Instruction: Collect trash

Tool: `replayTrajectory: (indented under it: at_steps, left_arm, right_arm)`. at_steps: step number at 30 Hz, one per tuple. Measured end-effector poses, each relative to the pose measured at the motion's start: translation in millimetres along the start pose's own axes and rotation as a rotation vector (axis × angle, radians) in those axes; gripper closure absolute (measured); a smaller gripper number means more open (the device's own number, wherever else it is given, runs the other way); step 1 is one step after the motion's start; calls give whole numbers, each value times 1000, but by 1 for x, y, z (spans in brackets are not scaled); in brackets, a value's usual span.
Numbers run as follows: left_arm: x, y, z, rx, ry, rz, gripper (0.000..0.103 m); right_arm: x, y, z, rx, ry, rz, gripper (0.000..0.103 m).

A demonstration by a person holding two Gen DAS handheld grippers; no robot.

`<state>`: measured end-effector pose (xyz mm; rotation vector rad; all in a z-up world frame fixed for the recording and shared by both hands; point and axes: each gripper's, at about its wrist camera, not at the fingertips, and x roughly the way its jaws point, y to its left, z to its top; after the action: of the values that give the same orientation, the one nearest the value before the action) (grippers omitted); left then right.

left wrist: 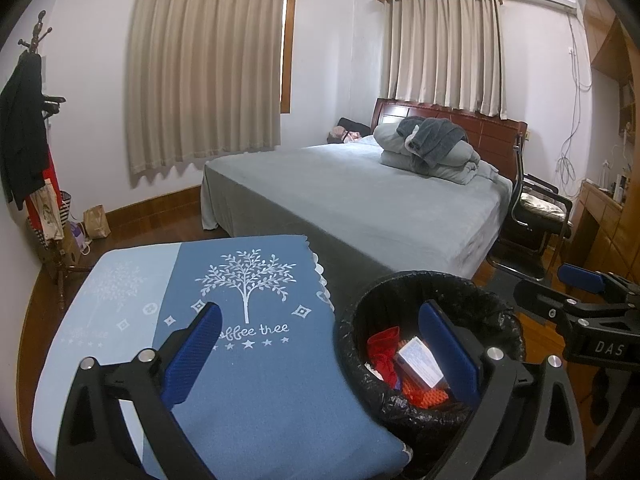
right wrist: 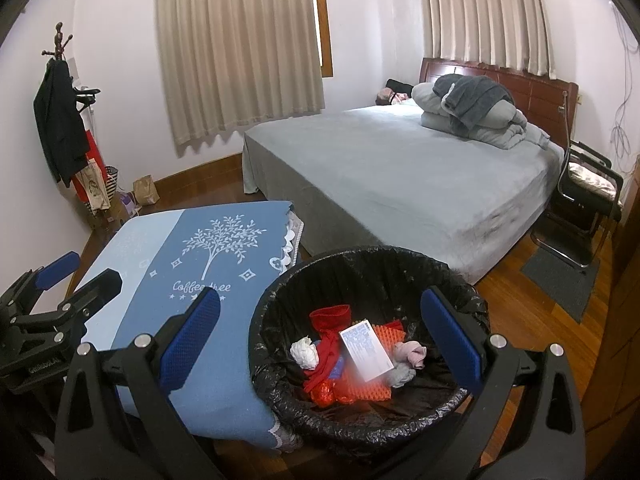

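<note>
Trash fills the bottom of the bin (right wrist: 360, 412), which stands on the floor just beside the blue tabletop (right wrist: 208, 344), at about five o'clock from its printed tree. Inside lie a white box (right wrist: 366, 348) with a printed label on top, red cloth (right wrist: 328, 344) at its nine o'clock, a crumpled white tissue (right wrist: 304, 354) further toward nine, orange ridged foam (right wrist: 378, 390) under the box, and a pinkish wad (right wrist: 412, 354) at three o'clock. Everything looks light: the tissue, cloth and wad soft and easily squashed, the box stiffer and best pinched across its narrow sides, the foam springy. The black liner (right wrist: 400, 280) folded over the rim looks thin and slippery; I would take it at the gathered rim rather than the wall.

Right tongs (right wrist: 320, 344) hang spread wide and empty above the bin's mouth. Left tongs (left wrist: 320, 360) are likewise spread and empty, one finger over the tabletop, the other over the bin's near side. No loose trash shows on the tabletop.

Beyond, at twelve o'clock, stands a bed (right wrist: 400, 168) with folded bedding (right wrist: 472, 112).
</note>
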<state>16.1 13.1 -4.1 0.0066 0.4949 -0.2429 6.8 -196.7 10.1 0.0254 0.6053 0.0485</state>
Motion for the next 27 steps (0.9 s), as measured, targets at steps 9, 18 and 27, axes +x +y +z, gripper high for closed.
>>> replayTrajectory:
  at_steps: [9,18,27]
  left_arm:
    - [0,0,1,1,0,0,6]
    - [-1,-1,1,1,0,0,6]
    - [-1,-1,2,2,1,0,6]
  right_arm:
    - [0,0,0,1,0,1,5]
    - [-1,-1,1,1,1,1,5]
    - [0,-1,1,1,2,1,5]
